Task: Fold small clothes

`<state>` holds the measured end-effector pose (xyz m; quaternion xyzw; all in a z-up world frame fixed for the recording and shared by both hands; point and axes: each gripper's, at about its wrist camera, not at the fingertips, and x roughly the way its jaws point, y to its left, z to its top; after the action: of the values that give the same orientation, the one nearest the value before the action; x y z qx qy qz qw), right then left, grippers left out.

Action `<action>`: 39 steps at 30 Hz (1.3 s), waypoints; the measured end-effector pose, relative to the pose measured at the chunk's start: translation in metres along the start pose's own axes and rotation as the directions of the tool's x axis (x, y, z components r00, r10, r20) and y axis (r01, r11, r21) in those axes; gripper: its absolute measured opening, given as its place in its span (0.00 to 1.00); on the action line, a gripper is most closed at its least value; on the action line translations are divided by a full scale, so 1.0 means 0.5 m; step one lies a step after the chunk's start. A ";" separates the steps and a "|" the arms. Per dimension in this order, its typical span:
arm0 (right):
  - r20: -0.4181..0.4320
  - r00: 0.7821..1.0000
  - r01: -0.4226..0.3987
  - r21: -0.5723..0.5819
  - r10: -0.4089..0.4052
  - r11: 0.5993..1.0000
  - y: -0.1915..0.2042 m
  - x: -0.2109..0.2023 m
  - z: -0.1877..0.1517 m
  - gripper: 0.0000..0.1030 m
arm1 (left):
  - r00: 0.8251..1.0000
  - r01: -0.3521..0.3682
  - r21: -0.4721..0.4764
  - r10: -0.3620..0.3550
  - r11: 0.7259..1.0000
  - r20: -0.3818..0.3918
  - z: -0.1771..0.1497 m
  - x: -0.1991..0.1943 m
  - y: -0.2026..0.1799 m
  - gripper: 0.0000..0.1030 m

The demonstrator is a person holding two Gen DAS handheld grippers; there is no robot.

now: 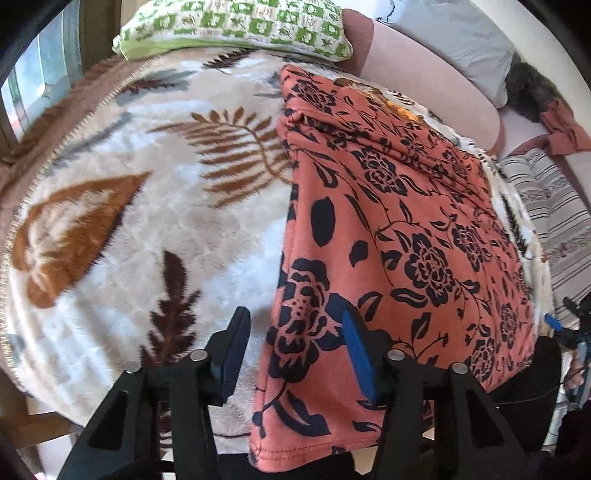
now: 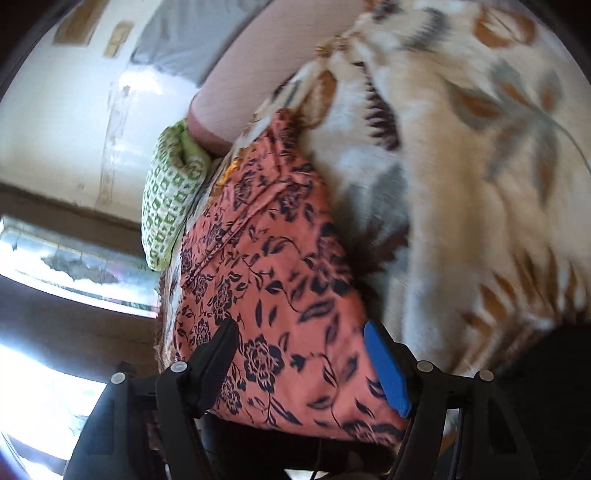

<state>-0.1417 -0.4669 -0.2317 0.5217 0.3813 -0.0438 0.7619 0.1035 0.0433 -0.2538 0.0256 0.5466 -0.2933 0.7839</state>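
- The plush blanket (image 1: pixel 122 221) covers the bed and fills the left and centre of the left wrist view; it is thick, cream fleece with brown and grey leaf prints, and a soft surface that will give under any press.
- The small garment (image 1: pixel 399 229) lies on that blanket, running from upper centre to the bottom edge in the left wrist view and through the centre of the right wrist view (image 2: pixel 266 280). It is thin, salmon-coloured knit printed with black flowers, roughly rectangular, with ripples near its far end and a stitched hem hanging over the near edge of the bed.
- It looks already doubled lengthwise, so I judge a further fold to be in hand; the next move calls for both near corners to be pinched and carried toward the far end together.
- A green-and-white patterned pillow (image 1: pixel 236 26) sits at the top of the frame, beyond the garment.
- The left tongs (image 1: pixel 291 350) are spread, straddling the garment's left edge near the hem.
- The right tongs (image 2: pixel 306 354) are spread too, over the near part of the cloth, pinching nothing.
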 end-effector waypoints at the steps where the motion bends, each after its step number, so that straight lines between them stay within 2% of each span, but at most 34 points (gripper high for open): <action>1: -0.004 1.000 -0.005 0.015 0.005 1.000 -0.007 -0.003 -0.003 0.72 | 1.000 0.013 0.002 -0.013 1.000 -0.007 0.000 0.007 0.002 0.43; 3: -0.008 1.000 -0.003 0.055 0.004 0.999 -0.026 -0.005 -0.006 0.72 | 1.000 0.028 0.011 -0.028 1.000 0.001 0.000 0.012 0.003 0.41; 5: -0.008 1.000 -0.013 0.085 0.014 0.996 -0.041 -0.001 -0.006 0.72 | 0.999 0.053 0.017 -0.053 0.998 0.007 0.002 0.013 0.003 0.34; 10: -0.005 0.999 -0.051 0.124 0.052 0.991 -0.057 0.032 0.005 0.71 | 0.996 0.083 0.015 -0.084 0.996 0.031 0.019 0.009 0.009 0.34; 16: -0.002 0.999 -0.037 0.131 0.038 0.991 -0.058 0.103 0.030 0.72 | 0.991 0.131 0.007 -0.131 0.991 0.042 0.035 0.016 0.009 0.34; 20: -0.034 0.999 -0.028 0.066 0.031 0.997 -0.042 0.113 0.029 0.69 | 0.990 0.141 0.023 -0.142 0.990 0.012 0.024 0.031 0.003 0.32; 23: -0.111 0.993 -0.030 0.024 0.033 0.999 -0.031 0.122 0.007 0.63 | 0.988 0.154 0.027 -0.154 0.988 -0.001 0.008 0.029 0.006 0.21; 27: -0.189 0.982 -0.025 -0.070 0.012 0.997 -0.002 0.140 -0.036 0.63 | 0.990 0.143 0.030 -0.142 0.989 -0.017 -0.007 0.019 0.015 0.20; 29: -0.196 0.981 -0.017 -0.107 -0.004 0.994 0.007 0.147 -0.049 0.63 | 0.992 0.127 0.030 -0.127 0.991 -0.022 -0.010 0.015 0.020 0.20; 34: -0.209 0.978 -0.033 -0.090 0.013 0.995 0.007 0.155 -0.051 0.63 | 0.988 0.150 0.020 -0.149 0.989 -0.034 0.000 0.026 0.014 0.20; 35: -0.213 0.977 -0.034 -0.094 0.014 0.995 0.009 0.156 -0.053 0.62 | 0.987 0.159 0.022 -0.158 0.987 -0.035 0.002 0.028 0.010 0.20; 37: -0.218 0.976 -0.019 -0.115 -0.006 0.993 0.021 0.159 -0.061 0.46 | 0.988 0.152 0.034 -0.150 0.988 -0.040 0.003 0.032 0.003 0.15; 38: -0.217 0.975 0.010 -0.137 -0.039 0.990 0.027 0.162 -0.067 0.31 | 0.988 0.153 0.032 -0.152 0.988 -0.039 0.003 0.031 0.004 0.10; 39: -0.209 0.975 0.045 -0.162 -0.079 0.986 0.032 0.165 -0.073 0.27 | 0.986 0.165 0.023 -0.164 0.986 -0.037 0.003 0.030 0.006 0.09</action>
<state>-0.0956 -0.4022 -0.2773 0.4501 0.4796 0.0189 0.7530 0.1097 0.0389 -0.2670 -0.0044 0.5568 -0.3634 0.7469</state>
